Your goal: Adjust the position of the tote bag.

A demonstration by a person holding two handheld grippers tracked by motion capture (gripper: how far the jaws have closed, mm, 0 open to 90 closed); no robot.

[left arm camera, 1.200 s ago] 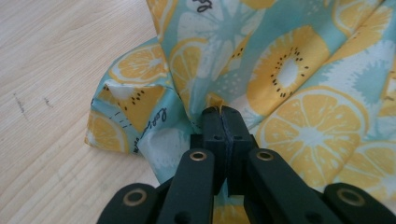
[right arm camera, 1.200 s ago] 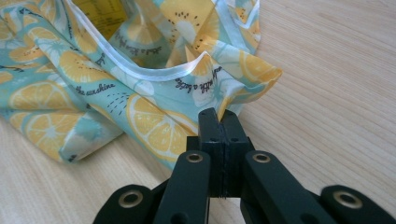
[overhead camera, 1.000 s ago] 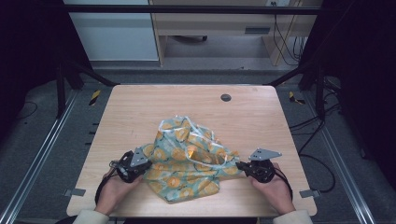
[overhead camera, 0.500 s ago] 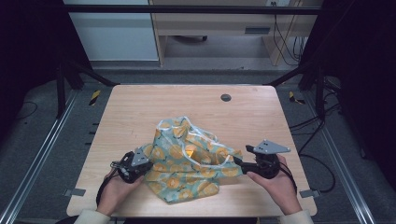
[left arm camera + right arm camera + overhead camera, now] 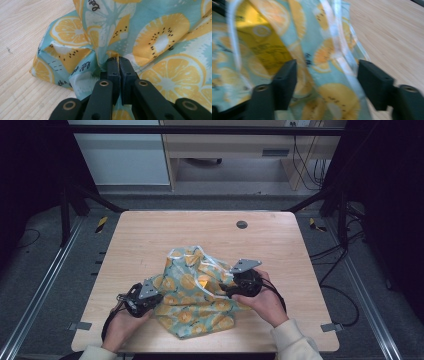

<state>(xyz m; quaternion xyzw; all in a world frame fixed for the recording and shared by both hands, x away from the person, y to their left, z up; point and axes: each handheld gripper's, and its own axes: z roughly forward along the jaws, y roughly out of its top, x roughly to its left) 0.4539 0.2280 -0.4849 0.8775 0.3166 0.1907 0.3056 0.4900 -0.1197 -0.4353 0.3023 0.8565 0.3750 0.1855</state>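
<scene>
While left claw [image 5: 117,65] pinches cloth [image 5: 192,297] | right claw [image 5: 327,82] (blurred) gapes

Left tongs [image 5: 118,60] clamped tight, low; right tongs [image 5: 327,82] raised, jaws apart, just closing slightly.

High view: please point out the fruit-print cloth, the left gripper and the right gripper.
fruit-print cloth [image 5: 200,312], high view, on its lower orange-patterned part.
left gripper [image 5: 156,301], high view, at its jaw tips on the cloth edge.
right gripper [image 5: 223,290], high view, at its jaw tips.
</scene>
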